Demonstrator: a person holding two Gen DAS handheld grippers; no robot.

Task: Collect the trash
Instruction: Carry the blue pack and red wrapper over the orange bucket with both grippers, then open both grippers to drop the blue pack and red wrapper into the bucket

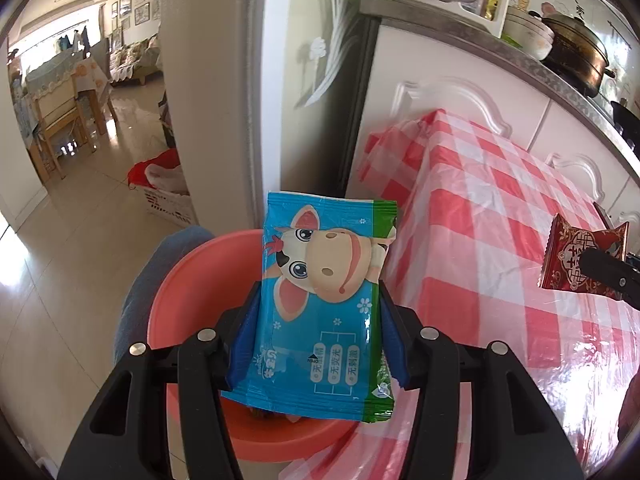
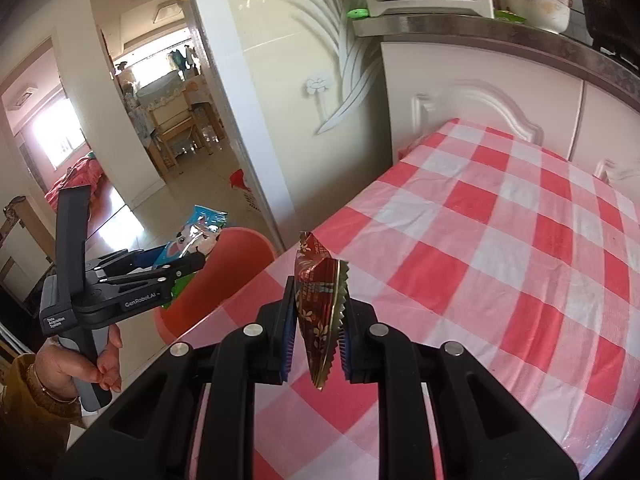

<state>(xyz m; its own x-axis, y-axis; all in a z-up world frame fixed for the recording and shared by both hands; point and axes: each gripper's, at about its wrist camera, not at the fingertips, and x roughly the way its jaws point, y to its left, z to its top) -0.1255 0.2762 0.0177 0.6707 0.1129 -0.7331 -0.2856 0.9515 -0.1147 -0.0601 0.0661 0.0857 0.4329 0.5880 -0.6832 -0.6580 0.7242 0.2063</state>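
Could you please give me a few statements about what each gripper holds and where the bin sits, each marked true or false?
1. The left gripper holds a blue cow-print wet-wipe packet. True.
2. That packet is over the coral-red bin. True.
3. The right gripper is empty. False: it grips a dark red foil wrapper.
4. The bin stands on the checked tablecloth. False: it stands beside the table.

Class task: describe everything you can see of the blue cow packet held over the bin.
The blue cow packet is a flat, glossy plastic sachet, blue with a green strip along one side, printed with a cartoon cow and Chinese text. Its ends are crimp-sealed. It is pinched by its side edges in the left gripper, above the open red bin beside the checked table.
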